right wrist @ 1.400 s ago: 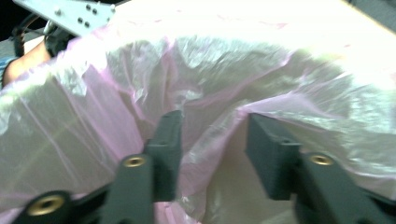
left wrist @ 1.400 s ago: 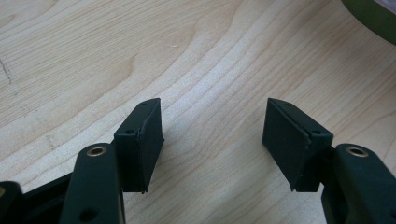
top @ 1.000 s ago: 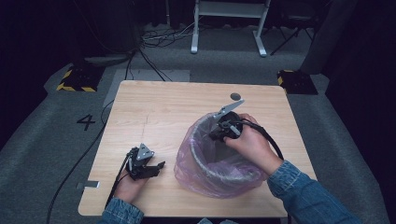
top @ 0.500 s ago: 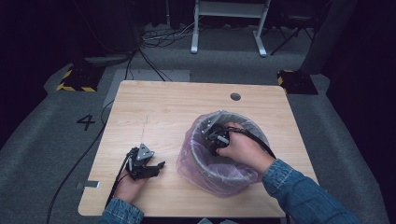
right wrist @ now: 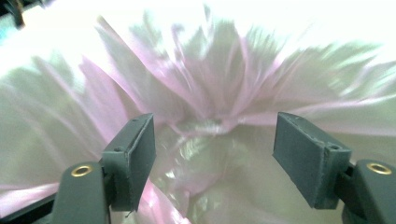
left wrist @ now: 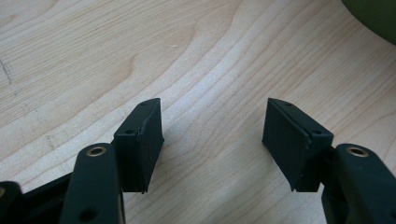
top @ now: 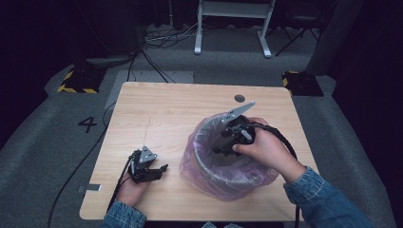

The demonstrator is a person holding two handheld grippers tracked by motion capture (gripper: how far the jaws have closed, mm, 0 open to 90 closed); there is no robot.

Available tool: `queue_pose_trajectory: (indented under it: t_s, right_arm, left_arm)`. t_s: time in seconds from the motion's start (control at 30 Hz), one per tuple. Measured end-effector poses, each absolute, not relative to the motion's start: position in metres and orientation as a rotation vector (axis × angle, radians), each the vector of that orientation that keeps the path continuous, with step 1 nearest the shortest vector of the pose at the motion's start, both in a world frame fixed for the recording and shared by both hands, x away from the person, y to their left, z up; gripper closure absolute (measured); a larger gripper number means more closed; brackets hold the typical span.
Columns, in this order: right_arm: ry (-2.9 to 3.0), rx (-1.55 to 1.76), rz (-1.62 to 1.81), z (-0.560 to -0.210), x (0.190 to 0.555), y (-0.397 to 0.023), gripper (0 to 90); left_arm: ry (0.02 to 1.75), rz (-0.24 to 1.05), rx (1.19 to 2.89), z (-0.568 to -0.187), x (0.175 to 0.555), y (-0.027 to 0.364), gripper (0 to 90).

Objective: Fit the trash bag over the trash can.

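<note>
— Bin liner first: where does it sit?

— The pink plastic liner (top: 209, 166) is draped inside and over the rim of a round bin (top: 223, 173) on the right half of the wooden table (top: 166, 109). The right gripper (top: 227, 146) hangs in the mouth of the bin, pointing down into it. In the right gripper view the crumpled pink film (right wrist: 205, 93) lies beyond the pads, blurred.

— Is it holding the film?

— No. Its jaws have just been opening, and they now stand wide apart with nothing pinched between them; the film lies past them, not in their grip.

— And the other hand?

— The left gripper (top: 151, 172) rests low on the table, just beside the bin's left side, jaws apart over bare wood, empty.

— What could go wrong from here?

— Probably the liner. Let go, thin film tends to slump or spring back, so a fold pushed down may ride up and the edge could slip off the rim. If the right gripper catches the plastic as it lifts, it could drag the liner out, or tip the light bin, since the left gripper isn't steadying it.
</note>
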State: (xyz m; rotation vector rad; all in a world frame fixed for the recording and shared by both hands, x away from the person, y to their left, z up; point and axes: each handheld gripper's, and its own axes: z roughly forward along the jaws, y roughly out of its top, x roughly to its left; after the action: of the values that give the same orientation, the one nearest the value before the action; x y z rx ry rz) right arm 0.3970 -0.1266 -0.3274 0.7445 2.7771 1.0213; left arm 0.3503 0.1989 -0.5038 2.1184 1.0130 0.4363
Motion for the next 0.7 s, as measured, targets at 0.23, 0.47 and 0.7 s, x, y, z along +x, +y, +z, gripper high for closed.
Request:
queue_pose_trajectory:
  t_s: [0.23,0.47,0.7]
  right_arm:
    - [2.684,0.71,1.146,-0.297,0.385,-0.143,29.8]
    - [2.54,0.774,1.21,-0.285,0.383,-0.179,29.1]
    - [2.398,0.879,1.237,-0.279,0.38,-0.223,29.0]
  left_arm:
    - [1.011,0.436,2.124,-0.504,0.351,0.199,37.1]
    - [1.013,0.438,2.123,-0.504,0.351,0.199,37.0]
    - [1.02,0.439,2.125,-0.504,0.351,0.198,35.4]
